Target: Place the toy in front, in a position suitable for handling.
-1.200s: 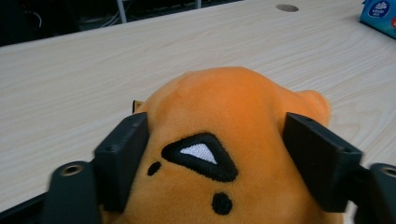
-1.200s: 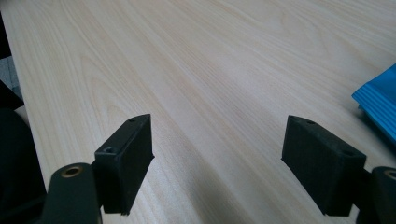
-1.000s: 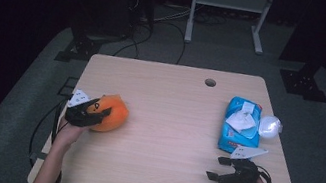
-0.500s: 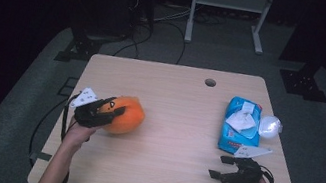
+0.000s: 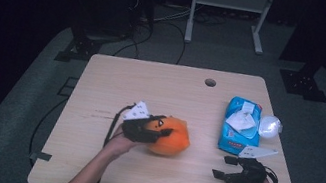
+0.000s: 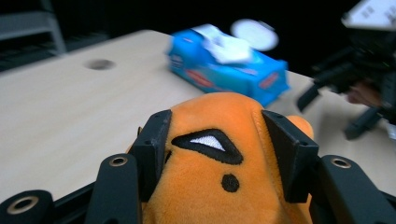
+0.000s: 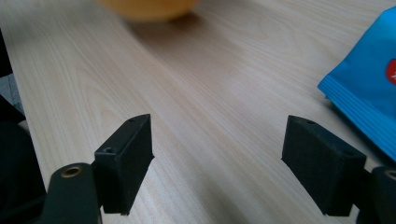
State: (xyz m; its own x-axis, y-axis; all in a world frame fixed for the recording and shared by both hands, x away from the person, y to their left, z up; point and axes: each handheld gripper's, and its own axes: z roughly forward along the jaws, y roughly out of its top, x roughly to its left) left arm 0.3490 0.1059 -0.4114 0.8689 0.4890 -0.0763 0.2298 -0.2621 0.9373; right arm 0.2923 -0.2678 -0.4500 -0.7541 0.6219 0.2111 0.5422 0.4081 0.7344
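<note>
Carried rightward since the earlier frames, the orange plush toy [image 5: 171,136] now sits near the middle of the table [image 5: 102,81], clamped between the jaws of the left gripper [image 5: 156,131], whose pads press its two sides. The right gripper [image 5: 222,173] rests near the front right edge, jaws spread with nothing between them, just below the blue wipes pack [image 5: 240,125].

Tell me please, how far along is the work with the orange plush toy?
Done: the left gripper is shut on the orange plush toy. In hand: it holds the toy near the middle of the table, apart from the blue wipes pack. Left: the toy is not yet released, and where it should go I cannot tell. The right gripper is open with nothing between its jaws.
</note>
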